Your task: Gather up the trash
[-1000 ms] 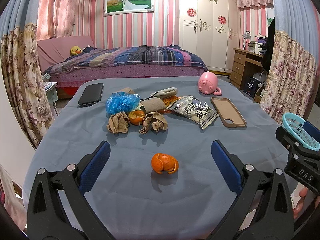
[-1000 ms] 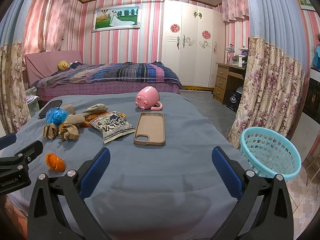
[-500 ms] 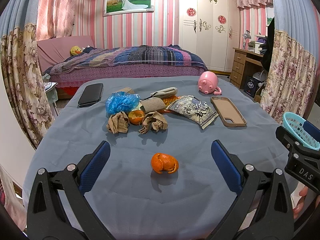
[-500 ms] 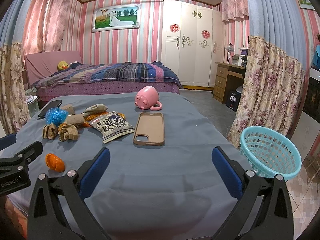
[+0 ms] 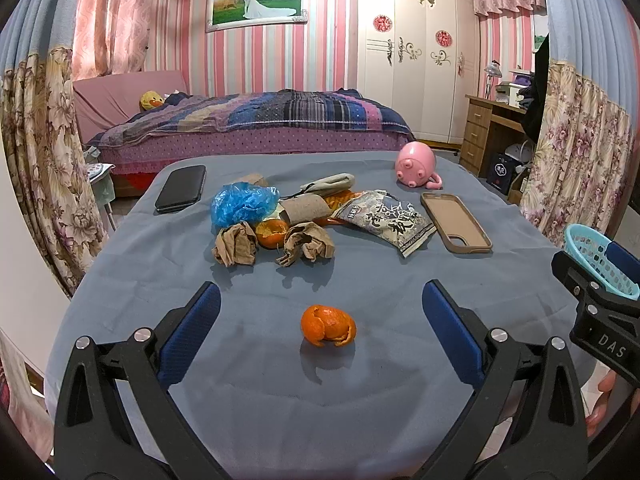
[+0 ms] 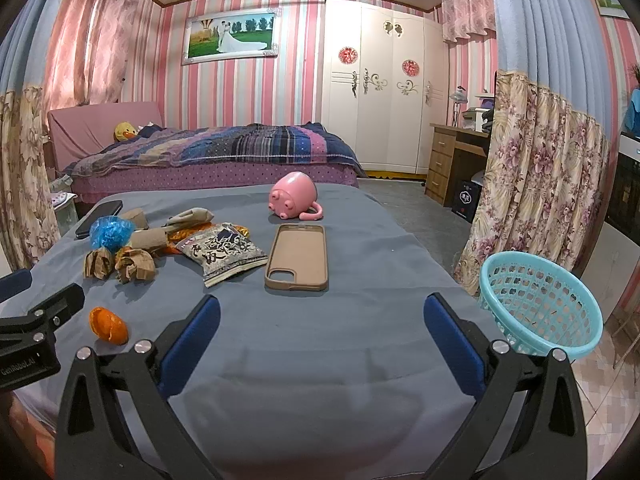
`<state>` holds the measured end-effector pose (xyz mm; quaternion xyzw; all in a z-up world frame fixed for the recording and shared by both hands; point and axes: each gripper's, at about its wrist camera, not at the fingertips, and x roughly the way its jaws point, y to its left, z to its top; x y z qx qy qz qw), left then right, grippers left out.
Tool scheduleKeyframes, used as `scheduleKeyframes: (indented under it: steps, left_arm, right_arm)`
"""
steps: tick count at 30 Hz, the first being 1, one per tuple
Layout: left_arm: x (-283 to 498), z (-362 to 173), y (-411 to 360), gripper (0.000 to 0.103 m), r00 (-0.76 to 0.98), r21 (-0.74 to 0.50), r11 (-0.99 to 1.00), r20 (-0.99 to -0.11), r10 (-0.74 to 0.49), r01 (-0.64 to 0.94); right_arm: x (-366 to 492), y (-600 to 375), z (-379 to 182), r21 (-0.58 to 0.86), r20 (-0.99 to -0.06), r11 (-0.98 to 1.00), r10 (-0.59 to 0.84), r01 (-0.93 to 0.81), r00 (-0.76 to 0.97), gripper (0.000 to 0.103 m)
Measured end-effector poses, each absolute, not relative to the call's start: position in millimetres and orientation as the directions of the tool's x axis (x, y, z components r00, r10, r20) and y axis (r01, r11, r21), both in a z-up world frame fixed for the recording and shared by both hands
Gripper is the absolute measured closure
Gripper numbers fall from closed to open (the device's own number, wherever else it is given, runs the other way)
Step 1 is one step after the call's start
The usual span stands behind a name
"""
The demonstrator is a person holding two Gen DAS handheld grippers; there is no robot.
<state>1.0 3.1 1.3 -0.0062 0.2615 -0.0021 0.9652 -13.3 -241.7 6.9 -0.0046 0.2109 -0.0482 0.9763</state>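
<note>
A: Both claws were spread wide, nothing held. Left claw [image 5: 320, 320] hovered over the near tabletop [image 5: 400, 360], with the peel [image 5: 328, 326] lying between its fingers' line, untouched.
B: Right claw [image 6: 320, 328]?
A: Over bare cloth at the near edge, phone case [image 6: 298, 256] ahead of it.
B: Rest of the trash?
A: Clustered far left: two paper wads [image 5: 236, 244] [image 5: 306, 242], another peel between them, blue bag [image 5: 244, 204], tube [image 5: 306, 208], snack packet [image 5: 386, 222]. Pink mug [image 5: 416, 164] lay on its side beyond the case.
B: Basket [image 6: 540, 304]?
A: Off the tabletop's right side, near the curtain, tilted toward the camera.
</note>
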Motion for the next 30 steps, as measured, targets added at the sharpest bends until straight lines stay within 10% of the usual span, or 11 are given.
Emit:
scheduleKeyframes:
  steps: [30]
  left_arm:
    - [30,-31,4,0.006,0.788,-0.009,1.000,-0.616,-0.003,-0.004]
  right_arm:
    - [3,-261,0,0.036,-0.412,0.983,-0.151,0.182,0.899,0.004]
